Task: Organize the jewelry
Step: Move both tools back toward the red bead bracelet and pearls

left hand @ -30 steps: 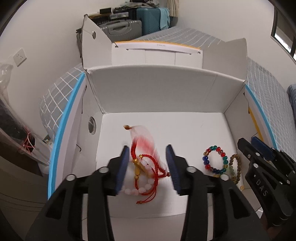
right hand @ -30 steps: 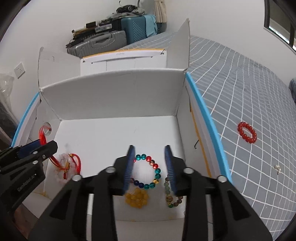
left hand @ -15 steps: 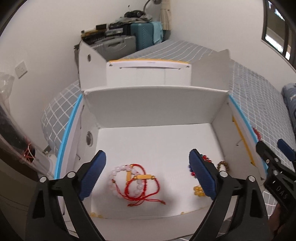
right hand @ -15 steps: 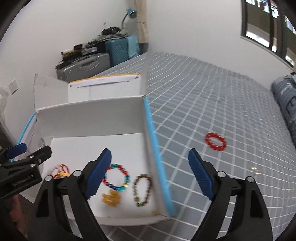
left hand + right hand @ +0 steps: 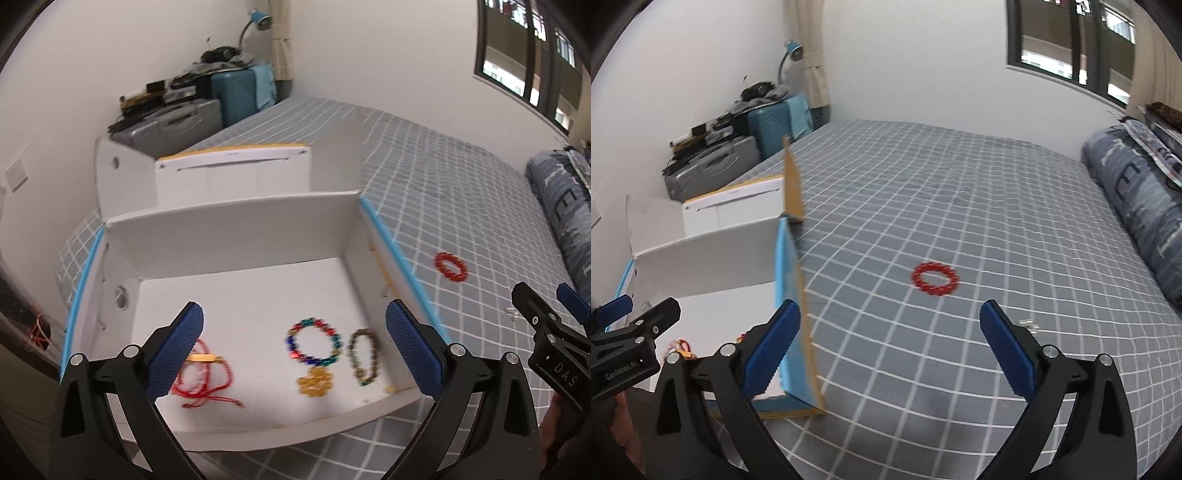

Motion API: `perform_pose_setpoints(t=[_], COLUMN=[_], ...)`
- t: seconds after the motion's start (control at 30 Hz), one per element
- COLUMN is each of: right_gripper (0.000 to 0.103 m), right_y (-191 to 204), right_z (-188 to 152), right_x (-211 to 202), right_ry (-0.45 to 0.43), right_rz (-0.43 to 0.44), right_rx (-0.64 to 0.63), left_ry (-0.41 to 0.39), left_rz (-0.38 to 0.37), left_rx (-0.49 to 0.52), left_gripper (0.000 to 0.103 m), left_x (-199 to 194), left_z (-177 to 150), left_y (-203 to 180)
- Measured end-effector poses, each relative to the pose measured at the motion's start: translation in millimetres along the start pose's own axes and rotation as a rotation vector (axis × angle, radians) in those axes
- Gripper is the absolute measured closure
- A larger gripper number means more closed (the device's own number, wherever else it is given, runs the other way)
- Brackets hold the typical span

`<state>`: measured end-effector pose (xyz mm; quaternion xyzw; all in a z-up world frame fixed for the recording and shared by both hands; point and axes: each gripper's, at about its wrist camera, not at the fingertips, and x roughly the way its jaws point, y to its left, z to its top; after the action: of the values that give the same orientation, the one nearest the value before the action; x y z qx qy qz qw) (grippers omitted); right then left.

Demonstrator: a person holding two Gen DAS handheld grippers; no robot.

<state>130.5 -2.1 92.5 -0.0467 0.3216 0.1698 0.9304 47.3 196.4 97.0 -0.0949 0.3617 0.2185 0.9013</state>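
An open white box (image 5: pixel 240 229) with blue edges sits on a grey checked bed. Inside lie a red cord bracelet (image 5: pixel 207 380), a multicoloured bead bracelet (image 5: pixel 314 343), a yellow bead cluster (image 5: pixel 316 384) and a brown bead bracelet (image 5: pixel 364 356). A red bead bracelet (image 5: pixel 450 266) lies on the bed to the right of the box; it also shows in the right wrist view (image 5: pixel 935 283). A small metal piece (image 5: pixel 1028 325) lies nearer. My left gripper (image 5: pixel 295 350) is open and empty above the box. My right gripper (image 5: pixel 890 347) is open and empty above the bed, facing the red bracelet.
The box's right wall (image 5: pixel 790 295) stands just left of my right gripper. Suitcases (image 5: pixel 746 147) are stacked by the far wall. A folded blue quilt (image 5: pixel 1145 206) lies along the bed's right side. The left gripper shows at the left edge of the right wrist view (image 5: pixel 635 332).
My left gripper let go of the red cord bracelet, opened wide and turned right. My right gripper opened and swung right from the box to the bed, now facing the red bead bracelet.
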Motion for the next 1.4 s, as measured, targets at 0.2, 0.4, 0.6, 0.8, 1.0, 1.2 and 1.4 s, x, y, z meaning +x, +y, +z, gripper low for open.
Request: perform_pose_setpoints(t=[0.2, 0.4, 0.6, 0.8, 1.0, 1.2, 1.4], right_gripper=[0.008, 0.008, 0.008, 0.008, 0.008, 0.008, 0.018], right_y=[-37, -75, -117, -154, -178, -185, -187], right_z=[-1, 8, 11, 0, -18, -39, -49], right_x=[-8, -6, 21, 57, 106, 147, 170], right_ry=[-0.021, -0.017, 0.039, 0.092, 0.166, 0.210, 0.256], right_rz=[-0.031, -0.093, -0.127, -0.135, -0.118, -0.123, -0.106], right_rx=[0.043, 0.037, 0.049, 0.070, 0.101, 0.097, 0.086], left_ry=[-0.003, -0.016, 0.000, 0.059, 0.124, 0.204, 0.221], left_rz=[-0.050, -0.086, -0.123, -0.149, -0.159, -0.170, -0.162], left_rx=[0.065, 0.114, 0.124, 0.161, 0.185, 0.165, 0.160], left_gripper=[0.006, 0.006, 0.006, 0.006, 0.006, 0.006, 0.006], left_x=[-1, 7, 35, 84, 145, 201, 235], left_z=[3, 17, 34, 39, 29, 22, 19], left_y=[-54, -103, -148, -198, -231, -246, -256])
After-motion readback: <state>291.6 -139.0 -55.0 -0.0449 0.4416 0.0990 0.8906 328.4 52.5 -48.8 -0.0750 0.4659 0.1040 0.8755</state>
